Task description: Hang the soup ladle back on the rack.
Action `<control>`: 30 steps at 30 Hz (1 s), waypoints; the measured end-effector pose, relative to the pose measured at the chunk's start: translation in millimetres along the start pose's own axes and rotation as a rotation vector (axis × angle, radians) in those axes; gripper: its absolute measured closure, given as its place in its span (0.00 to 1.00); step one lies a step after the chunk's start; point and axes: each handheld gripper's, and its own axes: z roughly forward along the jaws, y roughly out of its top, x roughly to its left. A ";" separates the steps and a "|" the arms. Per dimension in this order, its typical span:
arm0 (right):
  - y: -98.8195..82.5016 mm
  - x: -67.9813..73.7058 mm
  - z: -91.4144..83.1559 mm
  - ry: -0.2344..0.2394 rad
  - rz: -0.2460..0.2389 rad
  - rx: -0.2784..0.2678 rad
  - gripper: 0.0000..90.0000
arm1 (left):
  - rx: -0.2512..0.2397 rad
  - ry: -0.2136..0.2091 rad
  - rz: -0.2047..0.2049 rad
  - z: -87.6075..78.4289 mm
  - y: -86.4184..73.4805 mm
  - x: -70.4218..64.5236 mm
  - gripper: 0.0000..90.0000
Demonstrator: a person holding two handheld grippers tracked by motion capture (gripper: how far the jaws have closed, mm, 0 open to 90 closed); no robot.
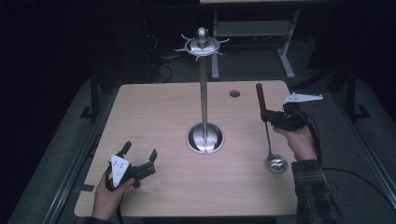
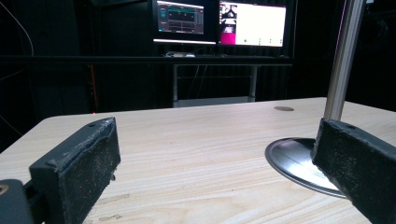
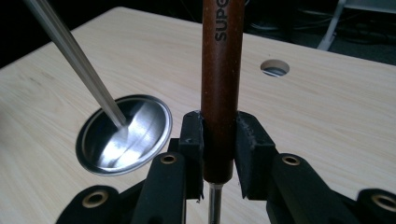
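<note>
Ladle (image 1: 270,135) handling is the step in hand, judged as a lift toward the hooks of the utensil stand (image 1: 203,93): the right gripper (image 3: 219,140) is clamped on the ladle's brown wooden handle, the pads pressing both sides just above where the metal shaft begins, and the ladle hangs nearly upright to the right of the stand, its steel bowl low over the table (image 1: 154,186). Since the grip sits at the lower end of the handle, the tip is left free — a hanging hole, if one is there, cannot be made out. The ladle should be kept vertical so the bowl is not swung against the stand's pole, raised until the handle tip clears the hook ring at the stand's top, then brought in level and lowered onto a prong before the clamp is eased. The left gripper (image 1: 139,161) rests near the table edge, left of and nearer than the stand's round base, its jaws wide apart and empty — it could be used to steady the base if the stand rocks.
</note>
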 end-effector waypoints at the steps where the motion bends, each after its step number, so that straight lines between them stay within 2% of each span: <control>1: -0.1 0.3 -1.6 0.005 0.008 -0.006 0.82 | 0.001 -0.001 0.002 0.1 0.0 0.2 0.00; 12: 4.6 5.4 -15.6 0.056 -0.014 -0.083 0.82 | 0.000 -0.001 0.000 -0.1 0.0 0.2 0.00; 18: 10.1 14.1 -23.5 0.068 -0.046 -0.125 0.82 | 0.000 -0.002 0.001 0.0 0.0 -0.1 0.00; 22: 15.0 22.2 -28.8 0.095 -0.066 -0.155 0.82 | -0.001 -0.001 0.002 -0.1 0.0 0.0 0.00; 30: 24.2 33.0 -34.7 0.125 -0.093 -0.179 0.82 | 0.003 0.003 0.004 -0.4 0.0 0.0 0.00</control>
